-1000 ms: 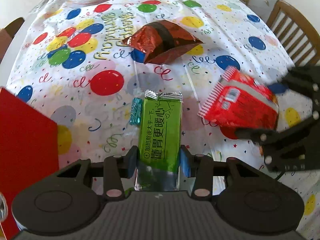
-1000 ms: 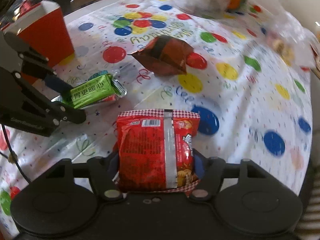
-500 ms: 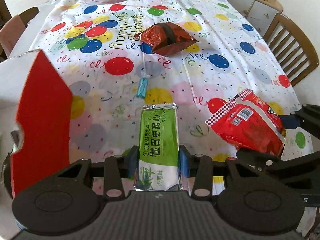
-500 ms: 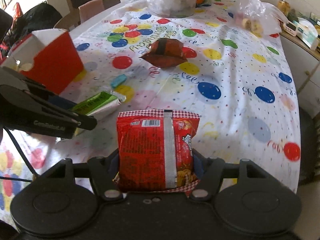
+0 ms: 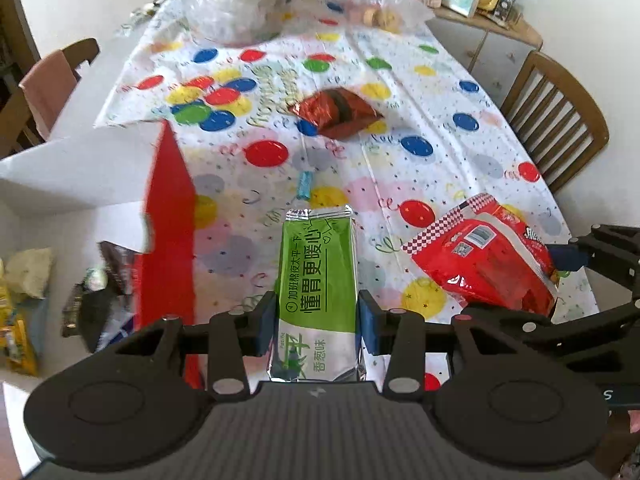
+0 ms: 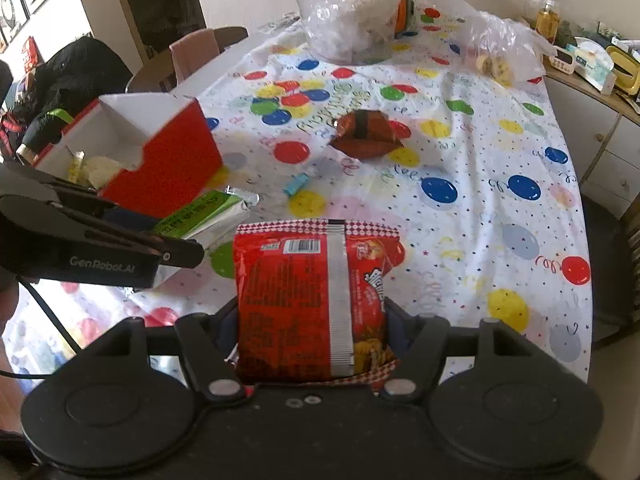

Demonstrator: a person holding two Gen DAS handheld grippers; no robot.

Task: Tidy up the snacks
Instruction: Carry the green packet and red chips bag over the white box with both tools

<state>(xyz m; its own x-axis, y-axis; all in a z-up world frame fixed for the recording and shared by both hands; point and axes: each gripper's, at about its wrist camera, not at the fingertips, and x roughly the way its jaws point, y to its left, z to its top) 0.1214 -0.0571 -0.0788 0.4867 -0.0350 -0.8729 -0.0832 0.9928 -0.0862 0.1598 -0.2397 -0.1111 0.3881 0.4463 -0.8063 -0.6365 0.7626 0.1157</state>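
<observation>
My left gripper (image 5: 318, 322) is shut on a green snack packet (image 5: 318, 268), lifted above the balloon-print tablecloth (image 5: 460, 160). My right gripper (image 6: 314, 320) is shut on a red snack bag (image 6: 304, 300), also off the table; that bag (image 5: 484, 258) shows at the right of the left wrist view. A red cardboard box (image 6: 168, 160) with a white inside stands open at the left and holds several snacks. A dark red foil bag (image 5: 338, 114) lies mid-table, and a small blue candy (image 5: 305, 185) lies nearer to me.
Clear plastic bags (image 6: 352, 20) of food sit at the table's far end. A wooden chair (image 5: 556, 120) stands on the right, another chair (image 6: 196, 56) at the far left. A sideboard (image 6: 592, 92) with clutter runs along the right wall.
Both grippers have risen and drawn back from the table with their packets held. The red box has come into fuller view at the left, its open top now showing.
</observation>
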